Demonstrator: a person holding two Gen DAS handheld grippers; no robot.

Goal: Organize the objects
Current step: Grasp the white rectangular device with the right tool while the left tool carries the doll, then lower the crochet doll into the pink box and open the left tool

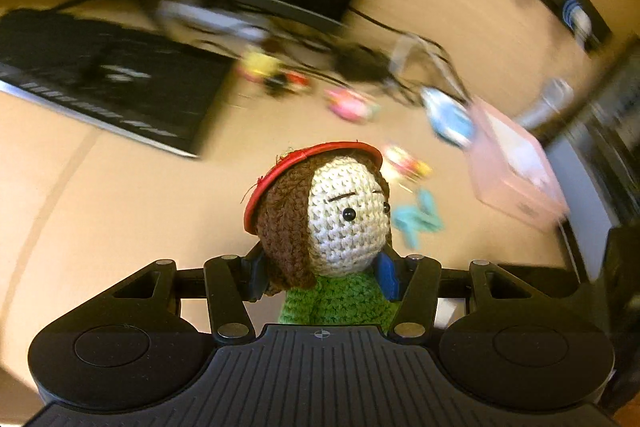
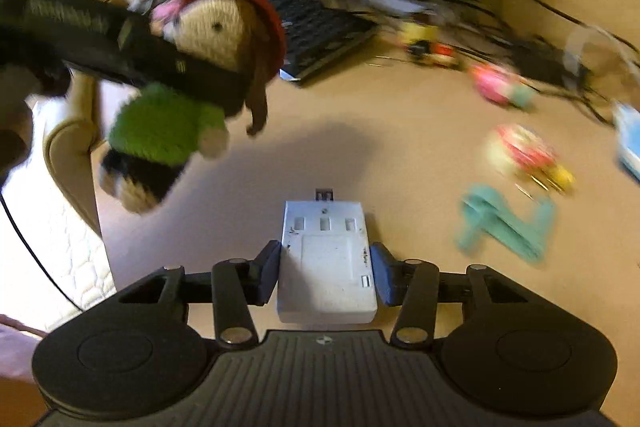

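A crochet doll [image 1: 344, 211] with a red headband, brown hair and a green top is held off the tan table [image 1: 120, 211]; my left gripper [image 1: 324, 275] is shut on its neck and body. In the right wrist view the same doll [image 2: 216, 27] hangs at the upper left, with a black finger [image 2: 192, 67] across it. My right gripper [image 2: 326, 267] is shut on a white plug adapter [image 2: 326, 267] that lies flat on the table, both pads against its long sides.
A black keyboard [image 2: 320, 31] and tangled cables lie at the back. Small toys are scattered on the right: a pink one [image 2: 496, 89], a red and yellow one [image 2: 528, 155] and a teal clip [image 2: 504, 223]. A pink box [image 1: 516, 167] stands at the right. The table's edge [image 2: 92, 187] runs down the left.
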